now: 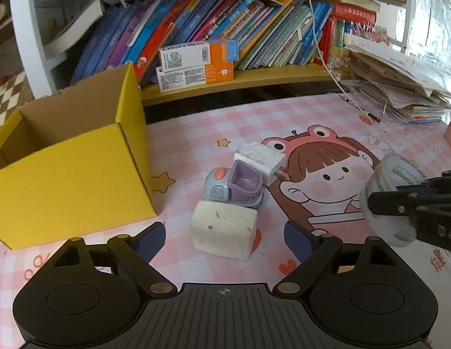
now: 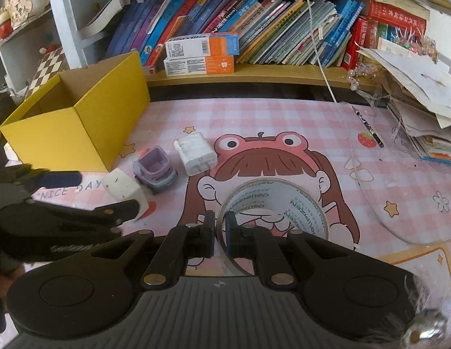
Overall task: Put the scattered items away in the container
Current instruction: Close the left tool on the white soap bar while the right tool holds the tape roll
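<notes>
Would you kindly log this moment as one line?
right gripper: shut on tape | left gripper: open near eraser | box: empty

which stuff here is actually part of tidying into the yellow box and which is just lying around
Part of the job:
- yellow cardboard box
- white sponge block
- toy truck
- white charger plug
- clear tape roll, clamped in the right gripper
- left gripper, open around the block

Just lying about:
- shelf books
- orange toothpaste boxes
- paper stack
- pen

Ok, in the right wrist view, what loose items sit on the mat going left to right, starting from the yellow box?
yellow box → white block → toy truck → white charger → tape roll, shut in the right gripper.
</notes>
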`<action>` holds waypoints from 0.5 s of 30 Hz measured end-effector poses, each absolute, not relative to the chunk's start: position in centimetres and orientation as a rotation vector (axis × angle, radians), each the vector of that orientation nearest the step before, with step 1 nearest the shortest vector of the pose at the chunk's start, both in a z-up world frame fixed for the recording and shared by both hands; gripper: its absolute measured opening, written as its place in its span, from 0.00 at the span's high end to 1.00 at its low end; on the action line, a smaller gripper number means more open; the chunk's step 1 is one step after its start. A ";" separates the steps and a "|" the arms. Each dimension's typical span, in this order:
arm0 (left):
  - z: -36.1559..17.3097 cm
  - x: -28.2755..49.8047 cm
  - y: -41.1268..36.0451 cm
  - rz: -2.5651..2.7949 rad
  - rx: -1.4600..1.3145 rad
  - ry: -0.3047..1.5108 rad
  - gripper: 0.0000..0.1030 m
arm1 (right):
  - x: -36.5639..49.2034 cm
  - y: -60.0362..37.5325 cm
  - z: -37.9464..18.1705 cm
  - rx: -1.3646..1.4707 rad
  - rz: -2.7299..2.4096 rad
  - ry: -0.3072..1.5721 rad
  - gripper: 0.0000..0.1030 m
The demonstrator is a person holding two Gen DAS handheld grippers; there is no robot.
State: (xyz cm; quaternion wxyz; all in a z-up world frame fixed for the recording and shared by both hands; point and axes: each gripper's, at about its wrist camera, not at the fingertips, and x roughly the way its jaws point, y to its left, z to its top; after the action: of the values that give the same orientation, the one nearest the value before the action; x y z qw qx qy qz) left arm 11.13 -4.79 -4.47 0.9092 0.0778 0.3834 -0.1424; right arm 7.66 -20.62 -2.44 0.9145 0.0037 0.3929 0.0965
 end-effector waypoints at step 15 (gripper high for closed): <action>-6.9 13.2 -4.5 -0.319 0.161 0.856 0.26 | 8.4 -20.4 -3.2 -0.009 0.177 0.838 0.93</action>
State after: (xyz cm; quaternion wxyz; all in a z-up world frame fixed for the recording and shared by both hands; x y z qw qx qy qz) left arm 13.25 -4.46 -6.94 0.8944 0.0775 0.4128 -0.1538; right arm 8.42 -20.41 -3.19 0.9097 -0.0042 0.4063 0.0857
